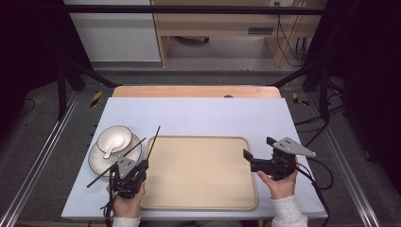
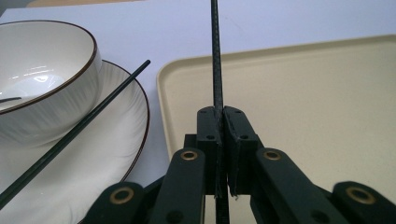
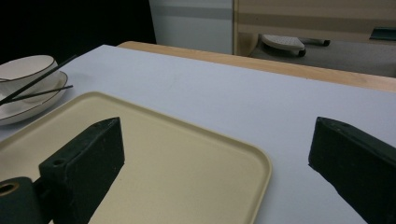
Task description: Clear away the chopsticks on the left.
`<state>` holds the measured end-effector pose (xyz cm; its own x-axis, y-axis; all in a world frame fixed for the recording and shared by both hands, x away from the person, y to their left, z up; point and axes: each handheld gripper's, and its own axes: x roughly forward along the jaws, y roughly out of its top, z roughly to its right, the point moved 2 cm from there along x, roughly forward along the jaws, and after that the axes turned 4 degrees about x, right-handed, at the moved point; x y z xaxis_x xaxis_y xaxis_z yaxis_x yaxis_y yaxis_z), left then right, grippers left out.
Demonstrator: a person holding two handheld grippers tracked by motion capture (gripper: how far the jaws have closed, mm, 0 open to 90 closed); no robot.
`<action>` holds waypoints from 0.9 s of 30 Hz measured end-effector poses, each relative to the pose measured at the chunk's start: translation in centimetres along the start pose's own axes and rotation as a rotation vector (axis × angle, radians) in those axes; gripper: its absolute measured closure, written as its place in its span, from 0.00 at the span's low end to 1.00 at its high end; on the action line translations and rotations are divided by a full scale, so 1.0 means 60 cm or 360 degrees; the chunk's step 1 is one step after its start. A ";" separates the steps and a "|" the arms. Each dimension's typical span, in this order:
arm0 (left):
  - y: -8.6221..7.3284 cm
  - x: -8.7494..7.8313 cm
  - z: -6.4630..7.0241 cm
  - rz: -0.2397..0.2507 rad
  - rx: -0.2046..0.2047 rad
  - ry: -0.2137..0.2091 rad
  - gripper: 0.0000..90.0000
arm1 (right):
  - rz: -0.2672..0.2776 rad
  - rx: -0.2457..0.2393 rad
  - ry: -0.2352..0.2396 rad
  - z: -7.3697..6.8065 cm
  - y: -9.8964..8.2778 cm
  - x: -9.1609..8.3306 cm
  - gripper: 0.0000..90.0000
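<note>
- Chopstick [image 2: 215, 56], thin and black, is pinched between the pressed-together jaws of the left gripper [image 2: 222, 116]; in the left gripper view it rises straight up the middle of the frame, over the left edge of the tray [image 2: 303, 93]
- High view: the held chopstick [image 1: 153, 144] slants up from the left gripper [image 1: 128, 172] at lower left, along the left rim of the tray [image 1: 203, 172]
- Second chopstick [image 1: 116, 163] lies slanted across the plate [image 1: 97, 161], its upper end near the bowl [image 1: 115, 138]
- Bowl sits on the plate, left of the tray, with a white spoon [image 1: 111, 150] in it
- Right gripper [image 1: 257, 158] hovers at the tray's right edge, jaws spread wide with nothing between them
- Everything stands on the pale table [image 1: 198, 113]
</note>
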<state>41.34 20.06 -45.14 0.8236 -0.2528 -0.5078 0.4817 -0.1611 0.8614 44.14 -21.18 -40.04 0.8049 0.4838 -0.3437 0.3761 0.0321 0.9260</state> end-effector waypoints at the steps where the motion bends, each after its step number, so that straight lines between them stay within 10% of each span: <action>1: -0.002 0.001 0.000 0.0004 -0.0029 -0.0003 0.95 | -0.0002 0.0003 -0.0003 0.000 0.000 0.001 0.04; 27: -0.058 0.039 0.016 -0.0129 -0.0108 0.0094 0.94 | -0.0026 -0.0012 -0.0011 -0.003 -0.005 0.006 0.04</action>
<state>41.33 19.12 -49.32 0.7963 -0.1847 -0.5760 0.5649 -0.1134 0.8173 44.23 -20.85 -40.39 0.8018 0.4771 -0.3599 0.3860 0.0464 0.9213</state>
